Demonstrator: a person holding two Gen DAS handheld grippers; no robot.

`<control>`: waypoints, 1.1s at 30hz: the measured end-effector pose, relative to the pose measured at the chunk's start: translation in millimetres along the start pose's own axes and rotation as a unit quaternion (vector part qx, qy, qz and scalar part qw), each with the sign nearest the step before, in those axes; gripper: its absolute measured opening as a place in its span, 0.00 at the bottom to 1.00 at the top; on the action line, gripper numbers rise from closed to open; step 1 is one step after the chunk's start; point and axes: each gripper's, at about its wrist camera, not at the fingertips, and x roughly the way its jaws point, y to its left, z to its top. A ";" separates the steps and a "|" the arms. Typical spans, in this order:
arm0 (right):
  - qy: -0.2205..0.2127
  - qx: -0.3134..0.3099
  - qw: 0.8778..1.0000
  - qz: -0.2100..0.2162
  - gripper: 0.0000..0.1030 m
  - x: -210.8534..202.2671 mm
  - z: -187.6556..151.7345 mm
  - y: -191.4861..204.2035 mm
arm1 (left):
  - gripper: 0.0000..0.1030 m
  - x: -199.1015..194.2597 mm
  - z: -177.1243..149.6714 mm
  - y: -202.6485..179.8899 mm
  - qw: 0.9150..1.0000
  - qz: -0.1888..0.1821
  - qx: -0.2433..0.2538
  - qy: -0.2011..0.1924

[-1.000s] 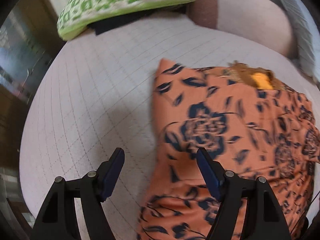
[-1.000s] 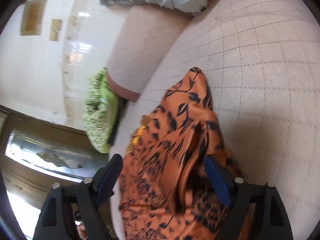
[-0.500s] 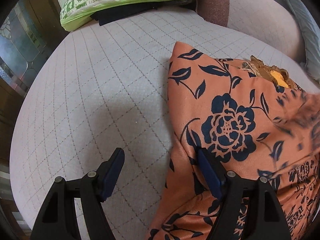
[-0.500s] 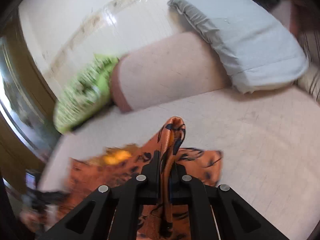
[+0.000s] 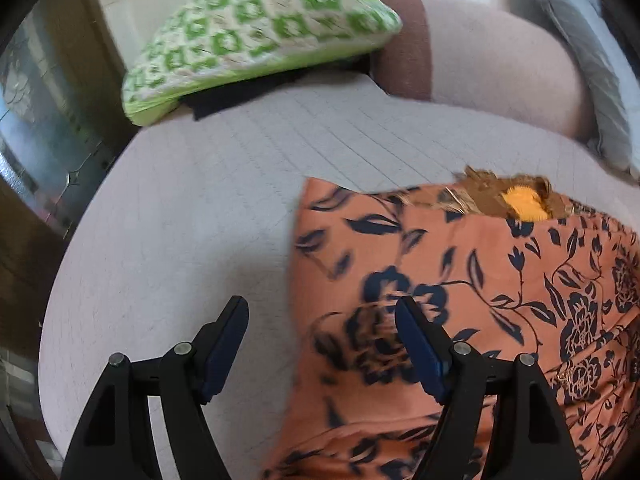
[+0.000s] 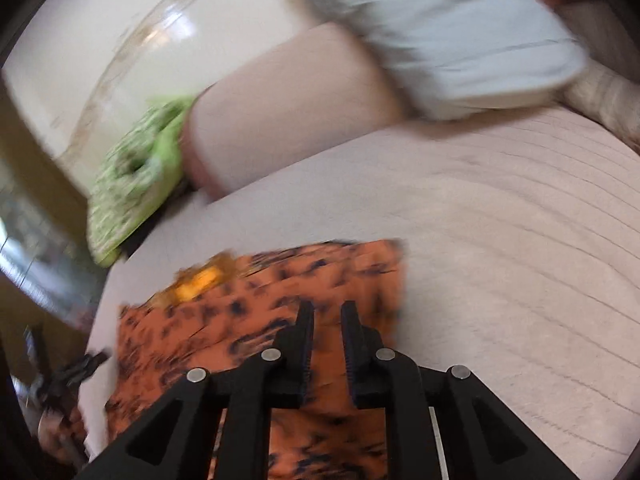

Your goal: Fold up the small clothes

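Observation:
An orange garment with a dark blue flower print (image 5: 480,280) lies spread on the pale quilted bed cover (image 5: 200,220). A yellow patch (image 5: 524,206) shows at its far edge. My left gripper (image 5: 320,304) hangs open over the garment's left edge, with one finger above the cloth and the other above the bare cover. In the blurred right wrist view the garment (image 6: 248,320) lies flat below my right gripper (image 6: 327,306). Its jaws are opening, a narrow gap apart. No cloth is between them.
A green and white patterned pillow (image 5: 260,28) lies at the bed's far left. Beside it are a pink bolster (image 5: 500,64) and a grey pillow (image 5: 592,60). The bed's edge drops off at the left beside dark wood and glass (image 5: 36,128). Bare cover (image 6: 500,240) stretches right of the garment.
Half a second ago my right gripper was shut on a raised fold of the garment. Its jaws have since parted and the cloth lies flat. My left gripper stayed open and shifted along the garment's edge.

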 end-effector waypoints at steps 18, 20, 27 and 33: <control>0.141 -0.037 0.989 -0.004 0.16 -12.6 -60.9 15.5 | 0.80 -58.1 -89.5 38.9 0.998 -0.026 -0.057 0.025; 0.130 -0.046 0.990 0.008 0.16 -37.5 -71.4 12.7 | 0.80 -77.8 -113.3 42.6 0.997 -0.033 -0.062 0.021; 0.120 -0.062 0.989 0.067 0.16 -99.1 -132.9 27.4 | 0.80 -131.9 -191.3 35.7 0.995 -0.061 -0.080 0.009; 0.166 -0.084 0.980 0.078 0.16 -87.2 -186.8 51.9 | 0.80 -133.7 -220.8 2.7 0.998 -0.041 -0.050 0.013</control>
